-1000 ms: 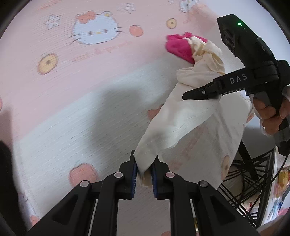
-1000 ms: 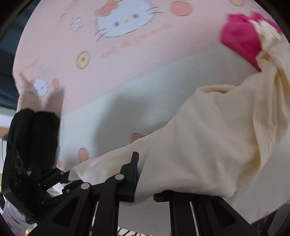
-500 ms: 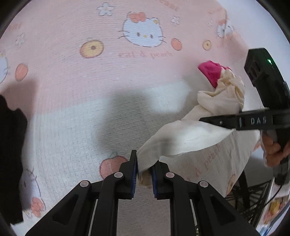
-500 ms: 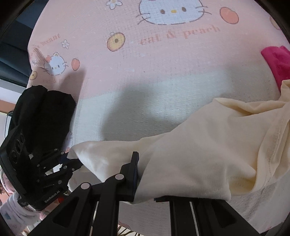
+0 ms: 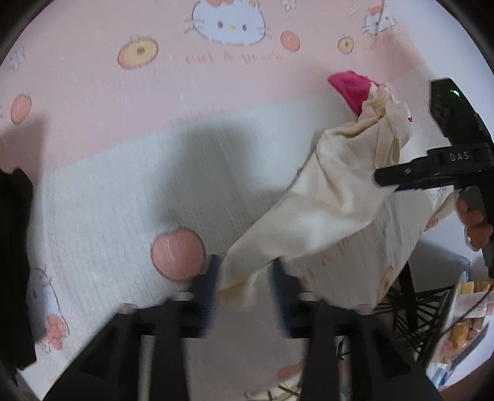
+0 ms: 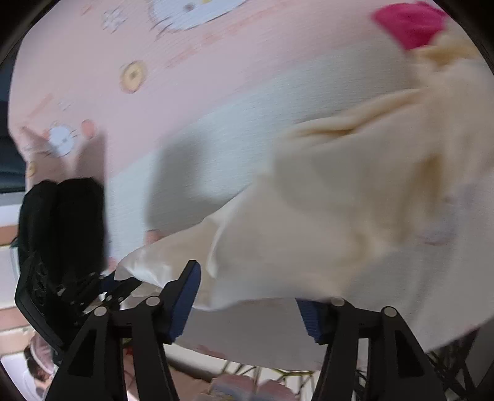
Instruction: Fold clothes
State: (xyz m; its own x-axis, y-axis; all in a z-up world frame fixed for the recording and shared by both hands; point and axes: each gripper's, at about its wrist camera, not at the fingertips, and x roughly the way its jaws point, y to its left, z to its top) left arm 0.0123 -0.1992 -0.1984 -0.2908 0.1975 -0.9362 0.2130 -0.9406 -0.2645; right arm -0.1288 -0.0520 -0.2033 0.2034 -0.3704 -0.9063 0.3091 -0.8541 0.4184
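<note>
A: Where was the cream garment when you looked through your left wrist camera?

B: It ran from the lower centre of the frame up to the right, bunched at its far end against a magenta cloth on the pink cartoon-print sheet. A black garment lay at the left edge.

A: And your left gripper?

B: Its fingers stood parted, blurred, with the garment's corner hanging loose between them; you could not tell whether cloth touched either pad.

A: Your right gripper?

B: In its own view the blue pads were spread wide, and the cream fabric draped over the gap, filling the right half of the frame. In the left view that gripper sat at the right edge, your hand below it, its tip against the cloth.

A: Anything else?

B: The black garment showed at the left, the magenta cloth at upper right.
</note>
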